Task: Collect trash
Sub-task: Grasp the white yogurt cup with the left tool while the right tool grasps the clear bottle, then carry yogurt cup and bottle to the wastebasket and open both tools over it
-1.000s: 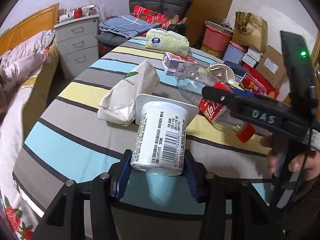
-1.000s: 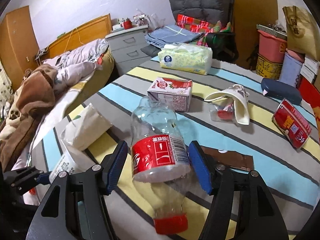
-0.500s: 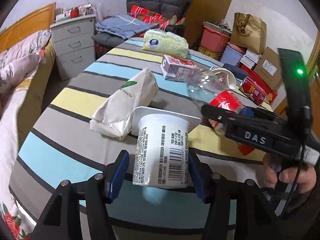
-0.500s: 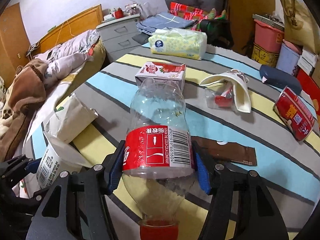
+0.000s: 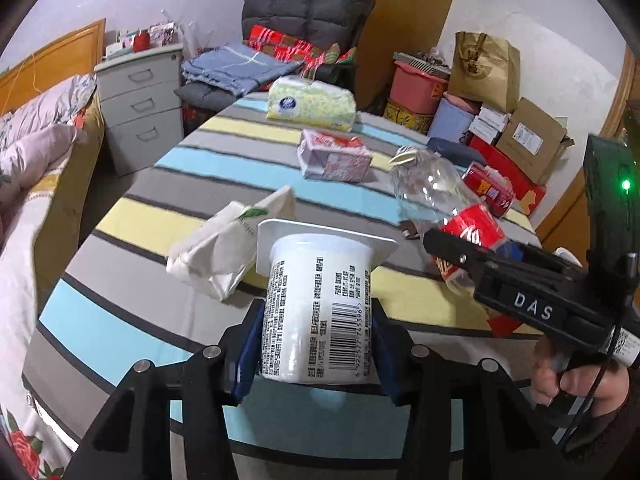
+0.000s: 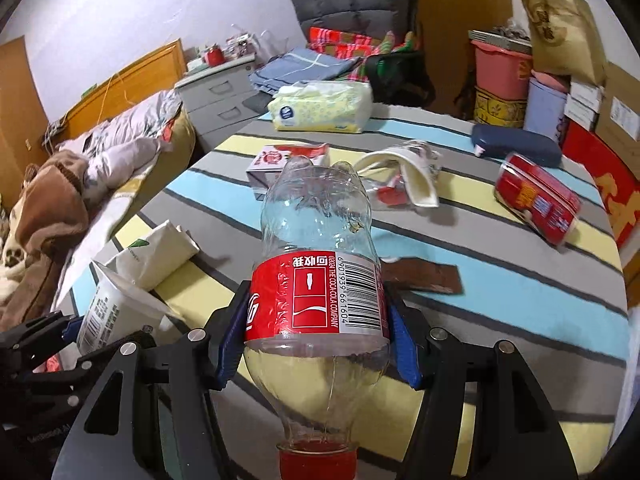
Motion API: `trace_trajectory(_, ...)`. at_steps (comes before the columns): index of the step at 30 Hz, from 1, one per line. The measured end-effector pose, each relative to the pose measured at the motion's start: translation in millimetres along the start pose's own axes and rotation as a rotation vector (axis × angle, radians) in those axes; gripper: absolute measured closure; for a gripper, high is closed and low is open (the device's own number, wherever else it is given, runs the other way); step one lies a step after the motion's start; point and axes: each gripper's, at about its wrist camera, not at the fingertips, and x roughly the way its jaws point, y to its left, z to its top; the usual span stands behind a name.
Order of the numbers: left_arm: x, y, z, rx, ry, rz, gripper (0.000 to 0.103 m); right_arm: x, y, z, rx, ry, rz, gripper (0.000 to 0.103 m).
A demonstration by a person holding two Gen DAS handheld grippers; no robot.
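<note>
Both loads have come up off the striped tabletop [image 5: 120, 216] since a second ago, and the bottle that lay flat then now hangs neck-down in the air. Nearest, the left tongs [image 5: 316, 344] are clenched on the white yogurt cup [image 5: 320, 312], its rim pointing away from the camera. Beside it, the right tongs [image 6: 316, 340] grip the empty cola bottle [image 6: 316, 280] across its red label, cap toward the camera. So two pieces are picked up but, by my reckoning, not yet dropped anywhere; no bin shows in either view. Left lying just beyond: the crumpled white paper bag [image 5: 228, 248] and a brown wrapper [image 6: 424, 276]. Farther out sit a strawberry milk carton [image 5: 334, 156], a tipped paper cup [image 6: 404, 176] and a red snack can [image 6: 536, 200]. The tissue pack [image 6: 320, 106] at the far edge may not be trash.
</note>
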Motion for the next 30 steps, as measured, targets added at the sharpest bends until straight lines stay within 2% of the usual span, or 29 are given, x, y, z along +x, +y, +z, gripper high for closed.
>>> trace_trajectory(13, -25.5, -50.3, 3.4, 0.087, -0.052, -0.042, 0.054, -44.6, -30.5, -14.9, 0.093, -0.079, -0.051, 0.040)
trace_trajectory(30, -32.2, -164.2, 6.3, 0.270, -0.094, -0.150, 0.054, -115.0, -99.4, -44.5, 0.240, -0.199, -0.178, 0.040)
